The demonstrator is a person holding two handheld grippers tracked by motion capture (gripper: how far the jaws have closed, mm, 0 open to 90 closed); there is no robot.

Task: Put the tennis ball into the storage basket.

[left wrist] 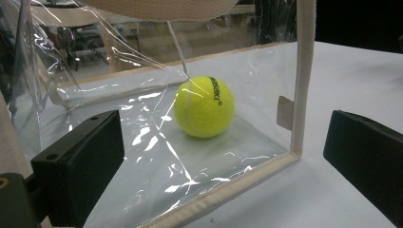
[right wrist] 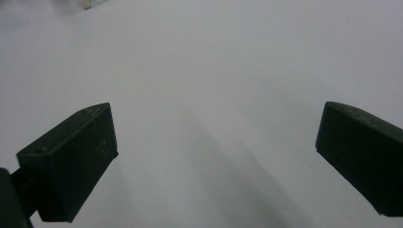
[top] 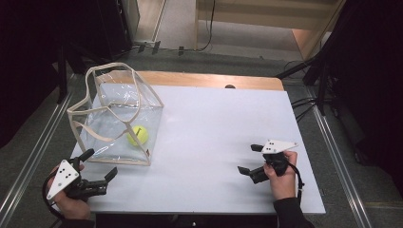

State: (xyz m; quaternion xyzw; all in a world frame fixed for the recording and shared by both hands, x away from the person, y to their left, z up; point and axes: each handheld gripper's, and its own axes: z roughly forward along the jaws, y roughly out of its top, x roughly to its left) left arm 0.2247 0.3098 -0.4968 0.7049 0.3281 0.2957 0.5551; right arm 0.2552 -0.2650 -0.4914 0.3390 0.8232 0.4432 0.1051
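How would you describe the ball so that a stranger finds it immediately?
On the white table, a clear plastic bag with beige trim stands at the left. The tennis ball lies inside it, near its front right corner, the only bright yellow thing there.

A bag (top: 116, 114) stands on the table (top: 214, 123), at its left side, well in from the far edge. A ball (top: 137, 135) lies inside the bag, on its floor, near the corner closest to the table's middle and front. The left gripper (top: 100, 164) sits at the table's near left corner, just before the bag, jaws apart and pointing at the ball. The right gripper (top: 250, 159) rests near the front right, well apart from the bag, jaws spread over bare table.
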